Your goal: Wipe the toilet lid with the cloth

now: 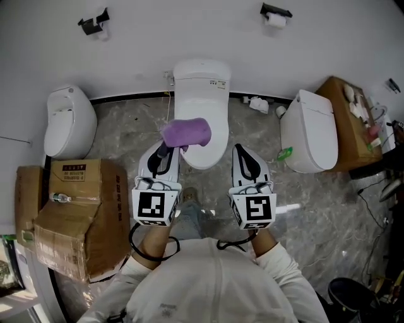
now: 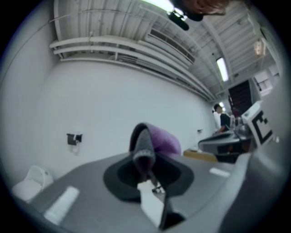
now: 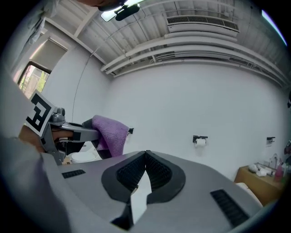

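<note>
A white wall (image 1: pixel 189 31) rises behind the middle toilet (image 1: pixel 201 110), and a grey marbled floor (image 1: pixel 126 132) spreads around it. The middle toilet stands against the wall with its white lid (image 1: pixel 211 120) down. A second toilet (image 1: pixel 69 123) stands to the left of the middle toilet and a third toilet (image 1: pixel 309 129) to its right, turned at an angle. Cardboard boxes (image 1: pixel 76 214) are stacked left of the middle toilet and nearer the person. A wooden cabinet (image 1: pixel 344 120) with small items on top stands far to its right, beyond the third toilet.

The left gripper (image 1: pixel 165 149) reaches toward the front left of the middle toilet. In its own view the left gripper (image 2: pixel 145 170) has its fingers (image 2: pixel 119 175) pinching the purple cloth (image 2: pixel 154 143). The right gripper (image 1: pixel 240 151) is held just off the middle toilet's front right. Its fingers (image 3: pixel 159 170) are pressed together on nothing.

Seen from above, the purple cloth (image 1: pixel 186 132) lies bunched over the left edge of the middle toilet's lid. Whether it touches the lid cannot be told. From the right gripper view the cloth (image 3: pixel 111 132) drapes down from the left gripper's tip.

Two paper holders (image 1: pixel 95 23) (image 1: pixel 276 16) hang on the wall, one up-left and one up-right of the middle toilet.
</note>
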